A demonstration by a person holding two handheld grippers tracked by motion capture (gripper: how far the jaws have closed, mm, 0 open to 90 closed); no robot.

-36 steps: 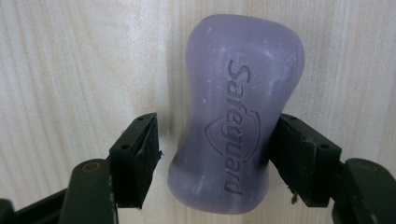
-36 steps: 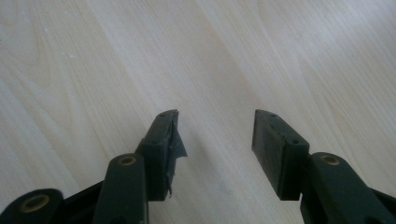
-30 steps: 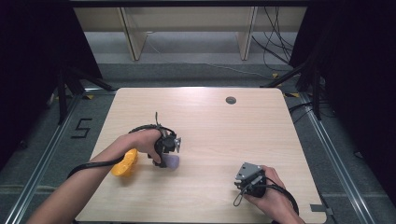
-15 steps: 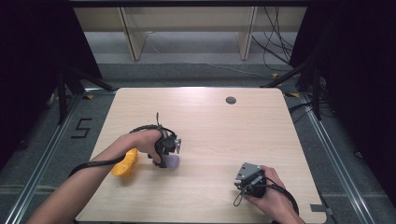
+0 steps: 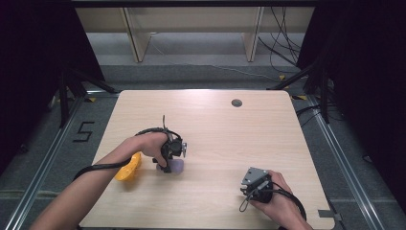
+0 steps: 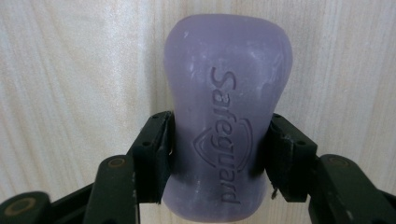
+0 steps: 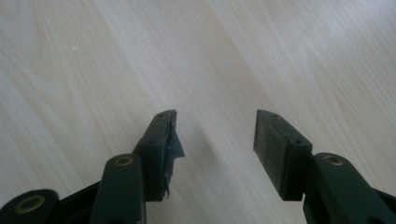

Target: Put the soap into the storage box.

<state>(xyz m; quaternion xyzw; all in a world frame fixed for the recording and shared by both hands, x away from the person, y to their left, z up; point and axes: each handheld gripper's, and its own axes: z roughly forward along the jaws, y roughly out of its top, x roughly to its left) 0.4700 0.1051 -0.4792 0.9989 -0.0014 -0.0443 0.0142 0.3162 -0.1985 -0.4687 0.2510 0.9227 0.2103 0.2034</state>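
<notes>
At the centre of the left gripper view, a purple Safeguard soap bar [image 6: 227,116], lying on the wooden table [image 6: 70,70], is being closed upon at its narrower waist by the left gripper [image 6: 218,154], a sensible hold, the bar being judged stiff, light and waxy-slick, while the right gripper [image 7: 215,149] is being held open and empty.
</notes>
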